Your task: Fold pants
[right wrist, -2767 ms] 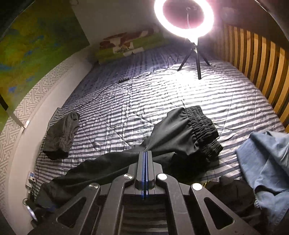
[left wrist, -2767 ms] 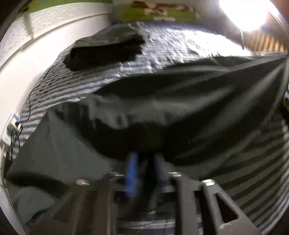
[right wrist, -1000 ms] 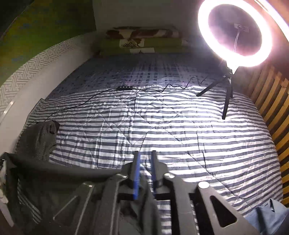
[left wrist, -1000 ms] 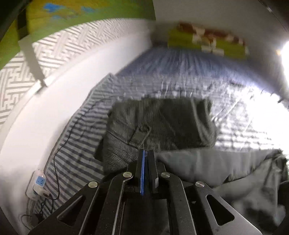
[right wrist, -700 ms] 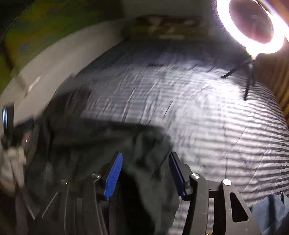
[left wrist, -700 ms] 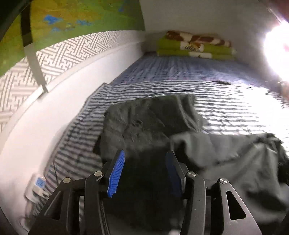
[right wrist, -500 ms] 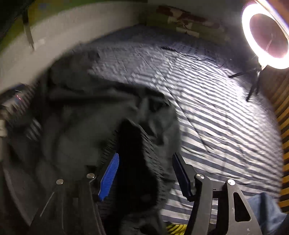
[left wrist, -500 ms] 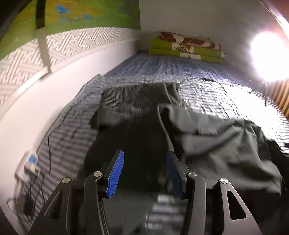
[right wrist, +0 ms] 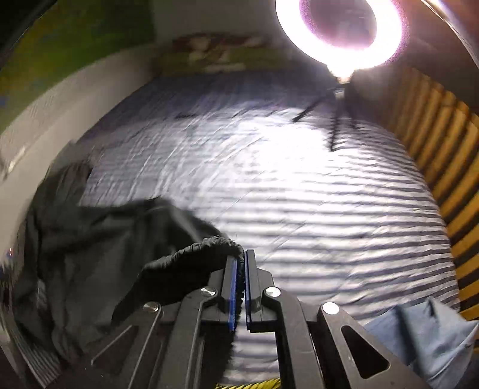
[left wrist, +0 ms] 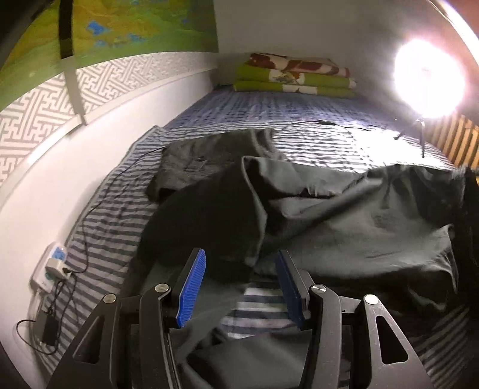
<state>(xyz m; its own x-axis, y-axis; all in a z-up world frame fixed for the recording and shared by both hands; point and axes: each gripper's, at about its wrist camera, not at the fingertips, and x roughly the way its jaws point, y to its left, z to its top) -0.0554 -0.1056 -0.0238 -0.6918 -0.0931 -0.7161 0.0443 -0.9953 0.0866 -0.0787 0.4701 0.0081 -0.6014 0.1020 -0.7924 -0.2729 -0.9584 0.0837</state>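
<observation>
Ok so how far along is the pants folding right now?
Done: one grey garment lies folded near the wall. In hand: the right gripper pinches the black pants' elastic waistband; the left gripper stands open over them. Left: the black pants are still rumpled and unfolded.

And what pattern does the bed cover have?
The bed cover has grey and white stripes, seen best in the right wrist view.

A bed [left wrist: 314, 140] with a striped cover fills the room; a white wall [left wrist: 89, 167] bears a patterned band [left wrist: 39, 104] and green map [left wrist: 134, 27]; a ring light [right wrist: 341, 30] glares beside wooden slats [right wrist: 443, 155]; folded blankets [left wrist: 296, 77] lie at the far end.
</observation>
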